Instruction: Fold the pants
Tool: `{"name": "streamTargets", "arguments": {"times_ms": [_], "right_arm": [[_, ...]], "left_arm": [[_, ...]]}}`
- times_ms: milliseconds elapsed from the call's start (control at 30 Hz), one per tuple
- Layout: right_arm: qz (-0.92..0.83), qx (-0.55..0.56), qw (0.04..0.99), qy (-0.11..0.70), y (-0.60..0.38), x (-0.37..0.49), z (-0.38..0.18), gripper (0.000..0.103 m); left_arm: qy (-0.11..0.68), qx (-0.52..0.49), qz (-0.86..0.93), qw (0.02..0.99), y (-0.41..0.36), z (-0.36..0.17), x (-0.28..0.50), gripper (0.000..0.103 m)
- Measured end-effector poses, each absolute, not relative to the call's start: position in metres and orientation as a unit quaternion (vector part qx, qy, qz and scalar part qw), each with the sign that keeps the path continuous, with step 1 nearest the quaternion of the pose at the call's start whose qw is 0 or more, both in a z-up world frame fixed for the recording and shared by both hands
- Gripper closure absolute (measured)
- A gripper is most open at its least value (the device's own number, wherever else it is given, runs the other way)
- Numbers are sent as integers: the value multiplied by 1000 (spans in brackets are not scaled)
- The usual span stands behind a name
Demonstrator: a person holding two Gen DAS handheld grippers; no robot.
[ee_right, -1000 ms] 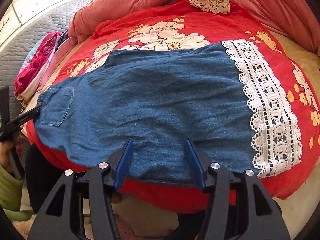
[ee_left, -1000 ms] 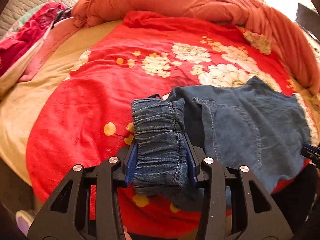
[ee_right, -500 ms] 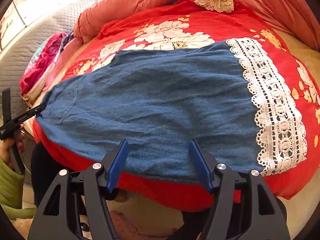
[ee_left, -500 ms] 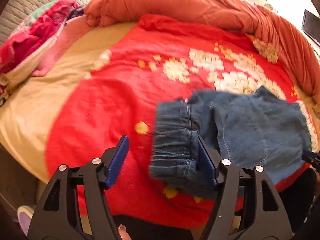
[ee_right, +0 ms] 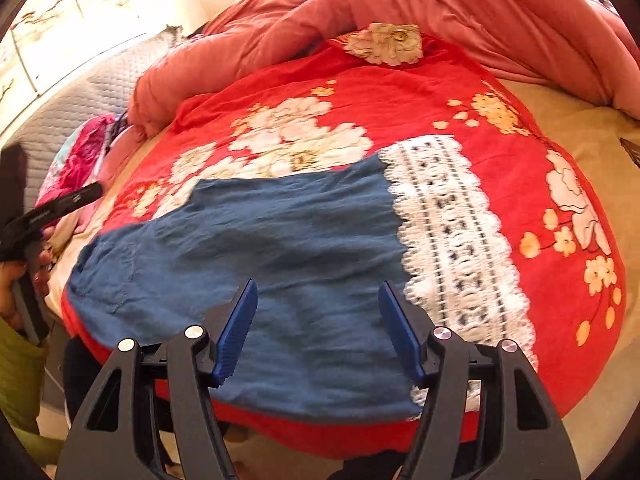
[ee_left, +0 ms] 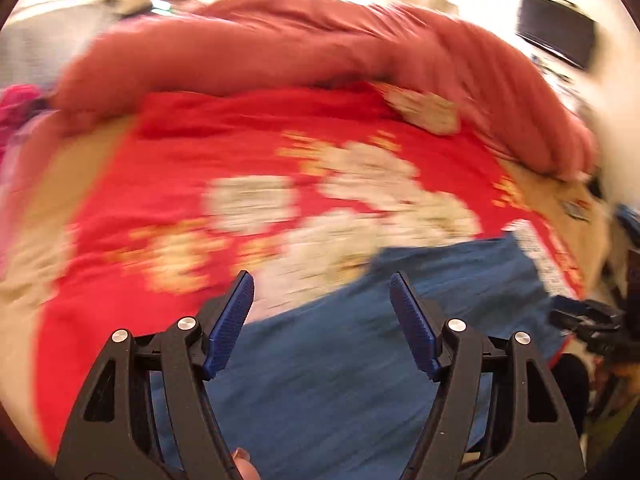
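Pants (ee_right: pixel 280 272): we find them flat on the red floral blanket (ee_right: pixel 400 92), near the bed's front edge, lace hem (ee_right: pixel 452 248) to the right; we judge them laid out for folding.
Left hand-held gripper (ee_left: pixel 322 304): jaws wide, nothing held, over the denim; view blurred.
Right hand-held gripper (ee_right: pixel 316 316): jaws wide, empty, above the near edge.
Surface: bed, tan sheet (ee_right: pixel 592 140), pink duvet (ee_right: pixel 480 4) bunched behind.
Room: bright; quilted headboard (ee_right: pixel 80 88) left.

There was one pair of blue pants (ee_right: pixel 280 264) with one white lace band (ee_right: pixel 452 248), lying on one red floral blanket (ee_right: pixel 400 92). Two grippers showed, the left gripper (ee_left: pixel 322 312) and the right gripper (ee_right: pixel 318 320), each with two blue pads. One salmon quilt (ee_right: pixel 460 4) and one pink clothes heap (ee_right: pixel 76 160) lay beyond.
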State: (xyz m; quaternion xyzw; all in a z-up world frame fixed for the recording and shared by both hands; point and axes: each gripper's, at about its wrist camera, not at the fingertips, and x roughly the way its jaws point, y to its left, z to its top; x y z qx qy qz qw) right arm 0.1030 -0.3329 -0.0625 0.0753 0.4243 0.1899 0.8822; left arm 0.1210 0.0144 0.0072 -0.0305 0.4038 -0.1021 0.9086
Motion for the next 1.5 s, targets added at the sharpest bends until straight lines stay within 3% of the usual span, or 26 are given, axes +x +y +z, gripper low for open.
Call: {"name": "streamTargets", "arguments": {"times_ms": [400,433,467,500,533,567,633,733,1033,1100,1133,1167,1400,1500], "right_arm": [[179,87,892,407,-352,117,-59,41],[175,87,892,406,-353,120,-58,41],[171,86,893,407,-355,125,-60,41],[171,84,892,410,-355,128,-62,41],[165,84,888,420,-356,134,-67,41],[161,87,885,428,-357,139,-72,41],[159,101,878,441,-361,143,-80,41],[157,119,879,434,-367,138,-78,41],[154,122,881,431,-367,135,-82,41],[154,120,881,432,-367,134,-78,41],[162,128,884,420,-369,132,-70,41],[168,132,889,405,-372,131,-62,41],[173,72,903,386,-356,168,-39,49],[190,43,896,400,-337,194,-42,50]], "left_arm": [[502,5,-140,854,-30,-73,212,40],[510,0,-140,849,-32,-78,215,46],[511,-4,-142,848,-35,-80,216,62],[508,-7,-150,848,-38,-81,216,71],[505,-6,-156,849,-42,-79,215,93],[504,-2,-164,848,-47,-78,213,99],[487,22,-156,859,-53,-71,207,100],[441,40,-130,887,-48,-52,201,100],[459,53,-120,879,-49,-90,213,96],[453,48,-119,882,-45,-83,211,84],[448,44,-116,885,-42,-78,209,66],[437,31,-114,891,-37,-68,202,60],[394,16,-119,911,-45,-30,154,60],[398,69,-151,902,-77,-41,129,59]]}}
